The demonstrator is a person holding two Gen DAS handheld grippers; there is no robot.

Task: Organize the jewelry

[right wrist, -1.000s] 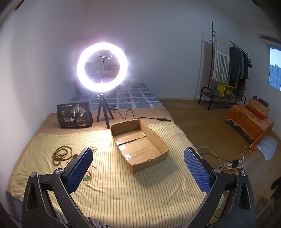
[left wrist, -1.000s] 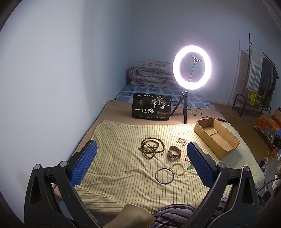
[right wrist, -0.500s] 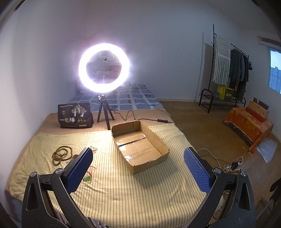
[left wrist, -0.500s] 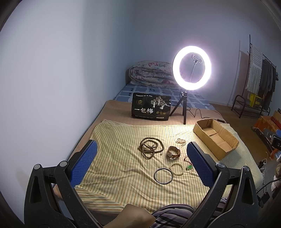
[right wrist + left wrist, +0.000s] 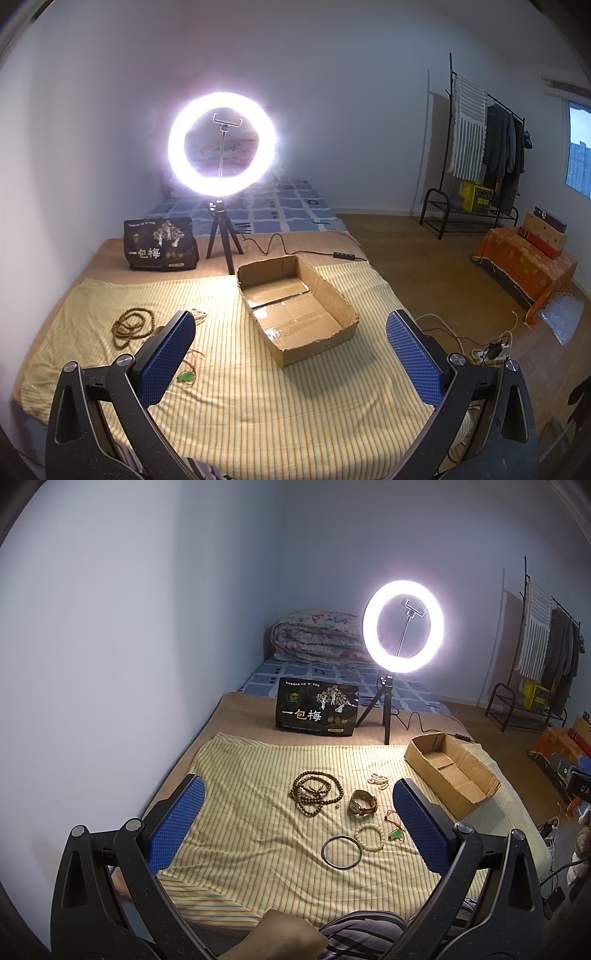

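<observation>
Jaws of the left gripper [image 5: 295, 823] and right gripper [image 5: 291, 354] gape wide, holding nothing. Beads [image 5: 316, 793] and bangle [image 5: 341, 851] lie beside the cardboard box [image 5: 295, 306].

We see pale walls, lit ring light [image 5: 222, 144] on bed, clothes rack [image 5: 480, 147] right of it, wood floor [image 5: 424, 258], window [image 5: 580, 147] beyond rack.
</observation>
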